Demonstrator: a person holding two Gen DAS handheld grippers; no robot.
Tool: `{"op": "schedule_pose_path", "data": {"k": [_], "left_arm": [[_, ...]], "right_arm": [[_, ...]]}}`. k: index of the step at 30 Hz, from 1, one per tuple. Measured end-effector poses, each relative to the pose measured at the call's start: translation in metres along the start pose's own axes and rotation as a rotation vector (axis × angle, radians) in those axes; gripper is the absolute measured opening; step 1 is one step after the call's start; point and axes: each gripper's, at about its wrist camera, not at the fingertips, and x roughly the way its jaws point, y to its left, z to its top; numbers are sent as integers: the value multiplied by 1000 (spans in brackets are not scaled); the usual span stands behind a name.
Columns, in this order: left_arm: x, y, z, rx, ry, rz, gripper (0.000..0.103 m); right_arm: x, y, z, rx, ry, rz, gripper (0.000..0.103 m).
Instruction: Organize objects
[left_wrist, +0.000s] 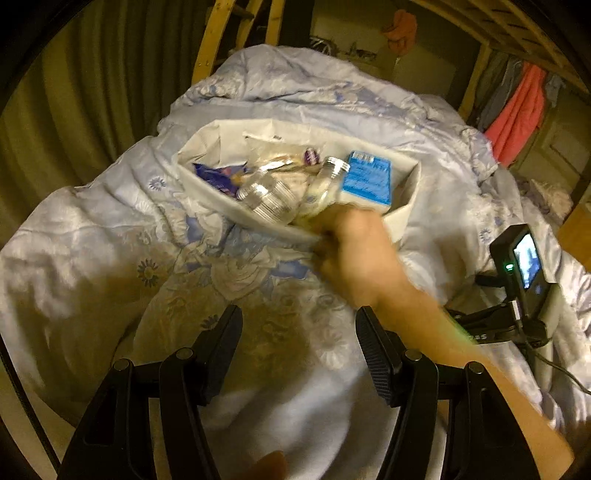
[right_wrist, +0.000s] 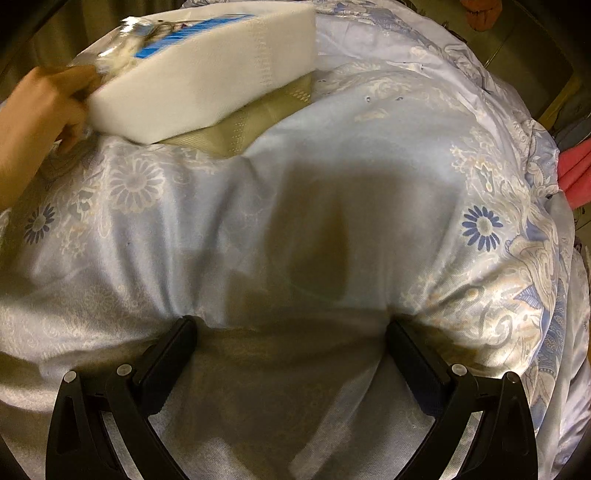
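White box (left_wrist: 295, 173) sits tilted on the rumpled quilt (left_wrist: 92, 240), crammed with two clear jars (left_wrist: 273, 195), a blue carton (left_wrist: 367, 177) and a purple wrapper (left_wrist: 218, 177); a bare hand (left_wrist: 351, 247) grips its near rim. Risk, as I judge it: soft, uneven bedding under a loaded box means a pull on that rim could tip it and roll the jars out. Left gripper (left_wrist: 297, 332) and right gripper (right_wrist: 291, 343) both gape wide, holding nothing, the right one lying on the quilt, so neither steadies the box.
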Motion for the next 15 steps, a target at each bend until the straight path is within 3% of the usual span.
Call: {"op": "schedule_pose_path", "data": {"k": [10, 15], "left_arm": [[-14, -4, 3, 20, -55, -63, 65], [-12, -7, 4, 37, -57, -29, 65]], "right_arm": [[-2, 2, -2, -9, -9, 6, 103], [-1, 2, -1, -17, -7, 0, 103]]}}
